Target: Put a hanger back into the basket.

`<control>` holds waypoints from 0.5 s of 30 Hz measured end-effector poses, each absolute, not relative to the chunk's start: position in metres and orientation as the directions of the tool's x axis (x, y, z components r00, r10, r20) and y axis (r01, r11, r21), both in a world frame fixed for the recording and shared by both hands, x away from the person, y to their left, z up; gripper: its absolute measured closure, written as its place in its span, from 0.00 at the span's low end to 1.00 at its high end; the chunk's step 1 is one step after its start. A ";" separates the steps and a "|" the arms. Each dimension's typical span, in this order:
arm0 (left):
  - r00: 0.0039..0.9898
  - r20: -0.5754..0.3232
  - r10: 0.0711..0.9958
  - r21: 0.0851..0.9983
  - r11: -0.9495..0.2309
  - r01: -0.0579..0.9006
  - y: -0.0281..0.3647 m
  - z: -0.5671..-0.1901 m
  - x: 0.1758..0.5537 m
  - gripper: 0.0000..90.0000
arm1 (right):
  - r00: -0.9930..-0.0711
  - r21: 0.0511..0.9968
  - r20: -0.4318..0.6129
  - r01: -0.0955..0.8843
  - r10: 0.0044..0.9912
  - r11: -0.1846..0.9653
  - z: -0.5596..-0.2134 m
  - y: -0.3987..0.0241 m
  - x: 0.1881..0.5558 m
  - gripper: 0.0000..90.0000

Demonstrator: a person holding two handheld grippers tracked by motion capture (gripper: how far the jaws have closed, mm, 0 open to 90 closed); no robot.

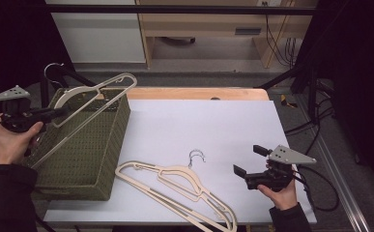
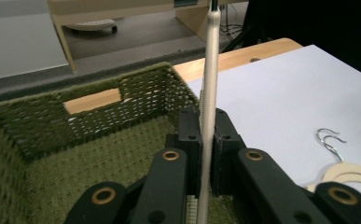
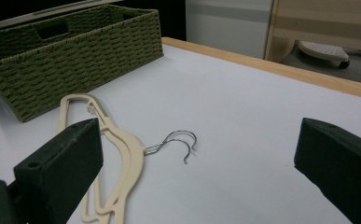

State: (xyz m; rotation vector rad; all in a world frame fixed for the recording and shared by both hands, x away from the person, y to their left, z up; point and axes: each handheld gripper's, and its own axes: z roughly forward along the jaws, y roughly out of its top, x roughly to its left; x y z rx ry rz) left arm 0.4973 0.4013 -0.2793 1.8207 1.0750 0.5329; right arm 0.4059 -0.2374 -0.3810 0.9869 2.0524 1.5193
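The left tool (image 1: pixel 54 113) is clamped on a cream hanger (image 1: pixel 95 104), holding it over the green woven basket (image 1: pixel 109 159) at the left end of the worktop (image 1: pixel 213 125). In the high view the hanger lies tilted across the basket's open top, its metal hook (image 1: pixel 51 72) sticking out past the far left corner and its long bar running down toward the near left side. In the left gripper view the two black jaws press on the hanger's thin cream bar (image 2: pixel 208 93) from either side, with the basket's floor (image 2: pixel 113 163) below them and its cut-out handle (image 2: pixel 93 100) in the far wall. The person's left hand (image 1: pixel 10 140) grips that tool just beside the basket's left wall. Two more cream hangers (image 1: pixel 179 186) lie stacked flat on the white sheet near the front edge, just to the right of the basket, their wire hooks (image 1: pixel 196 157) pointing away from the person. The right tool (image 1: pixel 247 162) sits well apart from the basket, near the front right corner, held low in the right hand (image 1: pixel 283 193). Its jaws stand wide with nothing between them; in the right gripper view they frame the two wire hooks (image 3: pixel 180 142) and the stacked hangers (image 3: pixel 117 154), with the basket (image 3: pixel 75 51) farther off.
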 end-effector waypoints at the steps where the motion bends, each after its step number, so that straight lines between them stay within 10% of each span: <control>1: 0.517 -0.081 0.852 0.873 -0.189 0.449 0.405 -0.282 0.499 0.94 | -0.674 0.940 0.085 0.298 0.734 0.165 -0.381 -0.238 0.406 0.02; 15: 0.439 -0.121 0.890 0.850 -0.135 0.509 0.430 -0.311 0.506 0.94 | -0.677 0.937 0.091 0.306 0.730 0.167 -0.383 -0.237 0.408 0.02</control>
